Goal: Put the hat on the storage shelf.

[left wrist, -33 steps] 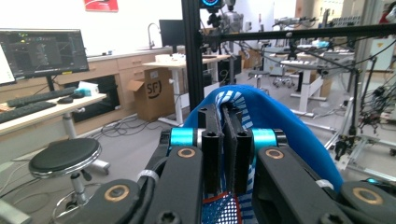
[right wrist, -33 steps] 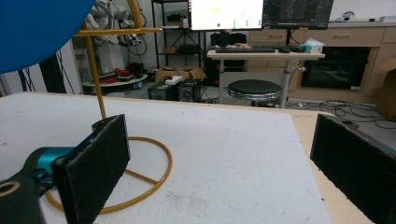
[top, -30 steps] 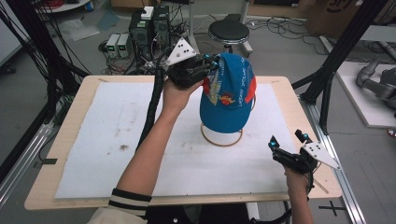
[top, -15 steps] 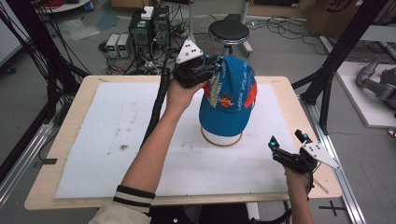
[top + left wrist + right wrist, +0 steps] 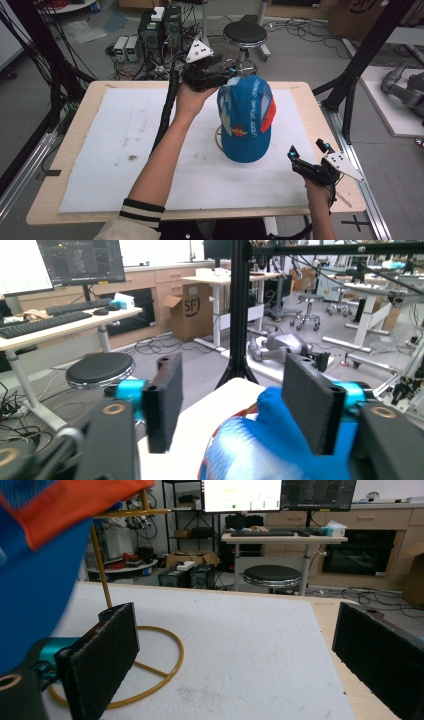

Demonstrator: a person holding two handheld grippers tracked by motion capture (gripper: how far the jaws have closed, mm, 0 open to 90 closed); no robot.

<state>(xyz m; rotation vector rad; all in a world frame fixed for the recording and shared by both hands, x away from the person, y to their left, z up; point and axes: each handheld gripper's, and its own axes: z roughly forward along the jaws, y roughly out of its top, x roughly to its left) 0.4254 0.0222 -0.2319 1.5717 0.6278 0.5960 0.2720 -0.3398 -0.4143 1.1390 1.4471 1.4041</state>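
Blue cap (image 5: pixel 247 120) on yellow wire stand (image 5: pixel 131 630) — stool (image 5: pixel 244 34) behind table.

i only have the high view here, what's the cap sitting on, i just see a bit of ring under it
Observer: The right gripper view shows a thin yellow wire stand: an upright rod rising from a round ring base that lies flat on the white mat.
Operator: is my left tool gripping the cap or just near it
Observer: In the left gripper view the left tool is open, with the blue cap low between its jaws and nearer the right-hand one; I cannot tell if that one touches.
Operator: and the right tool
Observer: The right tool is open, nothing between its jaws. The cap's orange panel hangs above and to its left.
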